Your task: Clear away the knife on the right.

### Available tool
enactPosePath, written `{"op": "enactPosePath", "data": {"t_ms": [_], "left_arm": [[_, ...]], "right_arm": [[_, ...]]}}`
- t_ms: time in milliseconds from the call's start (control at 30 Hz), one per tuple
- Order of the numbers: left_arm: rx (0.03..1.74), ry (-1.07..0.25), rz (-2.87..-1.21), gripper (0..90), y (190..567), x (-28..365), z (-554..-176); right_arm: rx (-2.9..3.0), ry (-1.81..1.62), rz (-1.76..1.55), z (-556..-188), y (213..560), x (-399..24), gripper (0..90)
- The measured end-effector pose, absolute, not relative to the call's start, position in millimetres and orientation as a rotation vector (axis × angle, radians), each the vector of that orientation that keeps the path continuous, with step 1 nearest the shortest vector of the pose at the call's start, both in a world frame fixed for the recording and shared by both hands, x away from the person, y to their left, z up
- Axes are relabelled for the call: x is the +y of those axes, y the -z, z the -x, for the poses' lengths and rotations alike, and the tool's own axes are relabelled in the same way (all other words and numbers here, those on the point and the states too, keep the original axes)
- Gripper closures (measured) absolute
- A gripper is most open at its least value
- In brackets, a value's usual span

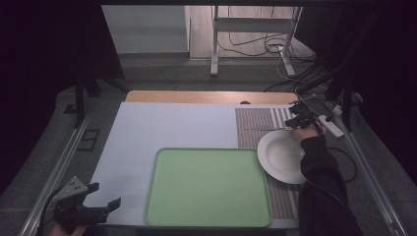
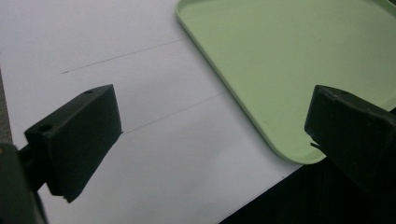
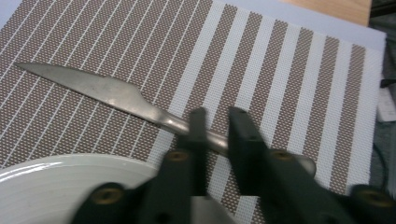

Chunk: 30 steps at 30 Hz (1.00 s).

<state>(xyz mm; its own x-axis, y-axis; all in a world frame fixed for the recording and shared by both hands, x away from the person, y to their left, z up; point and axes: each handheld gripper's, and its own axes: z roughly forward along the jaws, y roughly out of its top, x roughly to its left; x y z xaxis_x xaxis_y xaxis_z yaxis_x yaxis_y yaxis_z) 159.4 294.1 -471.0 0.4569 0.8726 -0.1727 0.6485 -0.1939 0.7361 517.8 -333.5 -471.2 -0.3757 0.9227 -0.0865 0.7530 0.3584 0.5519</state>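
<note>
Steel table knife [image 3: 116, 95], flat on the striped brown placemat [image 3: 289, 79] just past the white plate [image 3: 56, 186], far right of the tabletop [image 1: 167, 123]. It'll be stiff, fairly light and slick, lying so low it's awkward to get under. The right gripper [image 3: 214, 126] is pinching the handle near the neck, which looks like the sensible spot, not the blade. The left gripper [image 2: 210, 126] hangs spread wide by the green tray [image 2: 289, 60], holding nothing

My left gripper [image 2: 212, 140] hangs with its two black jaws wide apart and nothing between them. Below I see the white table cover [image 2: 116, 60] and, at upper right, a corner of the green tray [image 2: 289, 56].
</note>
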Motion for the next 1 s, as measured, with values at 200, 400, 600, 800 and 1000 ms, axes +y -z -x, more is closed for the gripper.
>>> {"op": "enactPosePath", "data": {"t_ms": [200,400,600,800,1000], "left_arm": [[1.273,-0.366,-1.931,3.6,470.9,294.0,-159.4],[1.272,-0.367,-1.93,3.6,471.0,294.1,-159.0],[1.269,-0.372,-1.936,3.6,470.7,293.2,-158.4],[1.268,-0.375,-1.935,3.6,470.9,293.2,-158.2],[1.265,-0.379,-1.942,3.6,470.6,291.9,-158.5]], "right_arm": [[2.216,-0.557,-1.515,-528.3,482.8,-338.1,90.0],[2.18,-0.46,-1.512,-537.2,493.6,-347.7,90.0],[2.183,-0.447,-1.577,-533.2,495.3,-356.9,90.0],[2.298,-0.413,-1.601,-518.7,490.2,-365.2,90.0],[2.32,-0.418,-1.634,-515.1,489.1,-368.4,90.0]]}}
